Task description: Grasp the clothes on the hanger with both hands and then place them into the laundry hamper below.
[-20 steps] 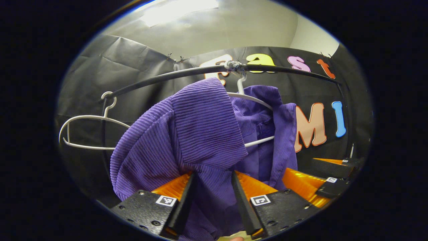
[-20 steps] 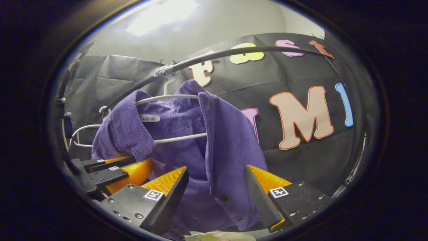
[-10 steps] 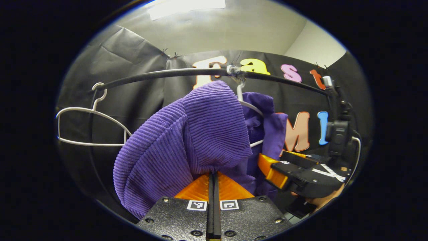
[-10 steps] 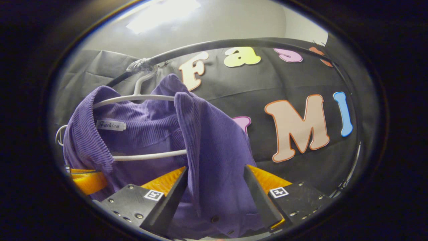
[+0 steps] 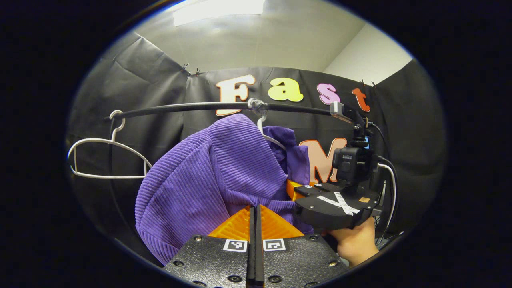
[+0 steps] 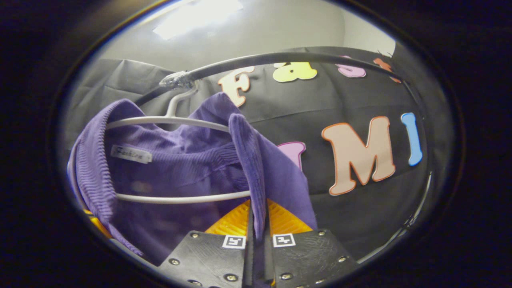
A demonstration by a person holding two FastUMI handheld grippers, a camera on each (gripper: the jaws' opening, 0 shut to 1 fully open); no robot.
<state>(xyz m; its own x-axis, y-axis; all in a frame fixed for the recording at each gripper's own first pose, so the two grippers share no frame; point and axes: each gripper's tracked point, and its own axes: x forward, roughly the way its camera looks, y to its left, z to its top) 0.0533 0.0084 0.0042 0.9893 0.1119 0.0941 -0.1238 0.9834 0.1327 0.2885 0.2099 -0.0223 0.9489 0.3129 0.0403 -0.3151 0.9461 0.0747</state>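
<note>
A purple corduroy shirt [image 5: 216, 168] hangs on a white hanger [image 6: 168, 120] from a black rail [image 6: 260, 60]. In the left gripper view my left gripper [image 5: 255, 212] is shut, with the shirt's shoulder fold bunched into its tips. In the right gripper view my right gripper [image 6: 258, 224] is shut on the shirt's [image 6: 180, 168] front edge, a strip of cloth running down between its fingers. The left gripper view also has the right gripper [image 5: 294, 190] at the shirt's far side, held by a hand [image 5: 356, 244].
An empty white hanger [image 5: 108, 160] hangs at the left end of the rail [image 5: 180, 108]. A camera and cable [image 5: 354, 164] ride on the right gripper. The black cloth wall stands close behind the rail.
My left gripper shut on the shoulder fold first. In the last half second my right gripper shut on the front edge. The rail sits lower in the left gripper view.
</note>
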